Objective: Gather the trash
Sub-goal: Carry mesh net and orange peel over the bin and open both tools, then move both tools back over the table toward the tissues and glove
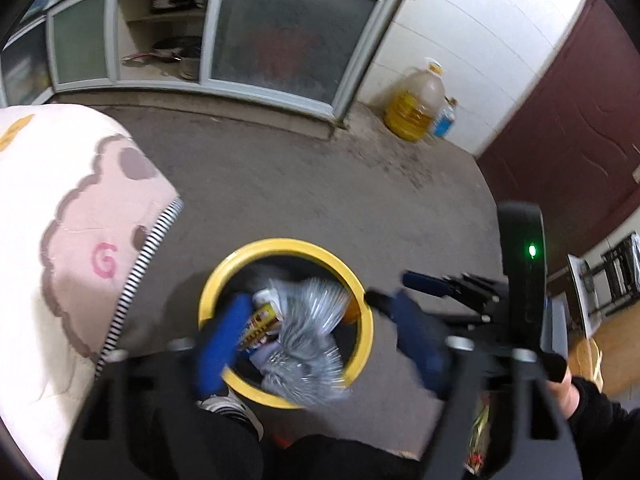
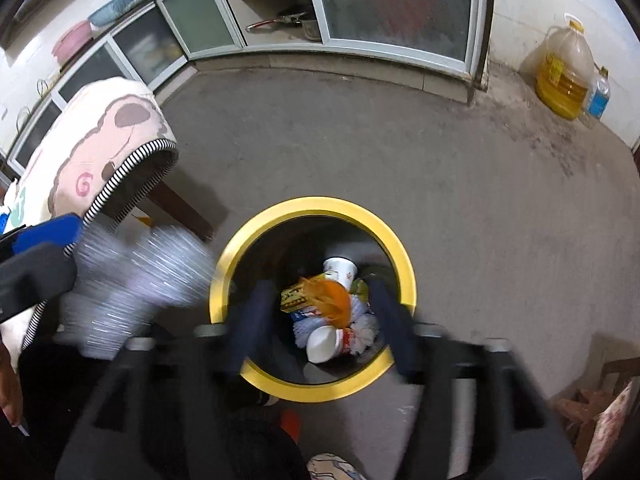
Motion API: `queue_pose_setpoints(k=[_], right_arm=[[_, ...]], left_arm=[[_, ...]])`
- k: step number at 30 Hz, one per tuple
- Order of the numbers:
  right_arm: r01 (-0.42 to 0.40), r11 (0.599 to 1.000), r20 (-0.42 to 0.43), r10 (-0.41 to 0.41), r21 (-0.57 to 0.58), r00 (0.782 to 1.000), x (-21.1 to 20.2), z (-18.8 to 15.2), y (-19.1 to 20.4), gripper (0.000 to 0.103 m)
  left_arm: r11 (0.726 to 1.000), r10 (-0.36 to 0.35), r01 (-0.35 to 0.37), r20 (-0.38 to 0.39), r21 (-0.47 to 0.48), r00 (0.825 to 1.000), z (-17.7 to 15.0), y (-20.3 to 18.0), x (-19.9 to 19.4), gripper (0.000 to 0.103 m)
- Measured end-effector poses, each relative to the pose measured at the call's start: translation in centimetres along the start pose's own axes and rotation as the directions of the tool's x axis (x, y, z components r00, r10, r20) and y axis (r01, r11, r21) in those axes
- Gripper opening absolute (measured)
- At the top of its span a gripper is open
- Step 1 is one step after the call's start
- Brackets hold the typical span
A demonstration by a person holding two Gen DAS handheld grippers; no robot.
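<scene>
A round bin with a yellow rim (image 1: 280,246) (image 2: 320,204) stands on the grey floor, holding paper cups (image 2: 324,346), a yellow box (image 2: 296,296) and other litter. My left gripper (image 1: 320,344) is open above it. A crinkly silver wrapper (image 1: 308,332) shows blurred between its blue fingers (image 1: 218,344), with gaps on both sides. In the right wrist view the wrapper (image 2: 140,276) hangs by the left gripper (image 2: 76,246), left of the rim. My right gripper (image 2: 322,328) is open over the bin. A blurred orange piece (image 2: 334,300) lies loose between its fingers (image 2: 252,328).
A pink padded cover with a striped edge (image 1: 60,220) (image 2: 100,148) is close on the left. Glass-door cabinets (image 1: 292,36) line the far wall. A yellow oil jug (image 1: 416,108) (image 2: 564,76) and blue bottle (image 1: 444,120) stand by the wall. A shoe (image 1: 232,408) is beside the bin.
</scene>
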State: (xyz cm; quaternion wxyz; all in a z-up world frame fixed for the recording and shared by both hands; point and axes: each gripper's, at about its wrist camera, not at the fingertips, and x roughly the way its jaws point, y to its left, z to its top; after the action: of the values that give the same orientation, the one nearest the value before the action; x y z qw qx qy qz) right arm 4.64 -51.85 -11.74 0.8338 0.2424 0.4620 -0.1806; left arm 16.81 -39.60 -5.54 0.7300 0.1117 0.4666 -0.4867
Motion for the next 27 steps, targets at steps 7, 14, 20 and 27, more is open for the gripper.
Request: queue_pose_setpoints(k=[7, 14, 20, 27], right_arm=[[0.067, 0.998, 0.016, -0.067, 0.007, 0.998, -1.0, -1.1, -0.7, 0.06], [0.038, 0.999, 0.137, -0.038, 0.003, 0.99, -4.7, -1.6, -1.3, 0.062], [-0.128, 0.984, 0.275, 0.158, -0.123, 0.948, -9.1, -1.0, 2.6, 0.077], [-0.284, 0.9, 0.277, 0.381, -0.331, 0.882, -11.6, 1.1, 12.0, 0.078]], left_arm=[[0.993, -0.011, 0.018, 0.063, -0.119, 0.998, -0.1, 1.8, -3.4, 0.094], [0.983, 0.137, -0.112, 0.176, -0.146, 0.975, -1.1, 5.1, -10.1, 0.095], [0.934, 0.336, -0.294, 0.217, -0.203, 0.917, -4.2, 11.2, -18.0, 0.095], [0.816, 0.562, -0.49, 0.221, -0.307, 0.797, -9.1, 19.0, -27.4, 0.095]])
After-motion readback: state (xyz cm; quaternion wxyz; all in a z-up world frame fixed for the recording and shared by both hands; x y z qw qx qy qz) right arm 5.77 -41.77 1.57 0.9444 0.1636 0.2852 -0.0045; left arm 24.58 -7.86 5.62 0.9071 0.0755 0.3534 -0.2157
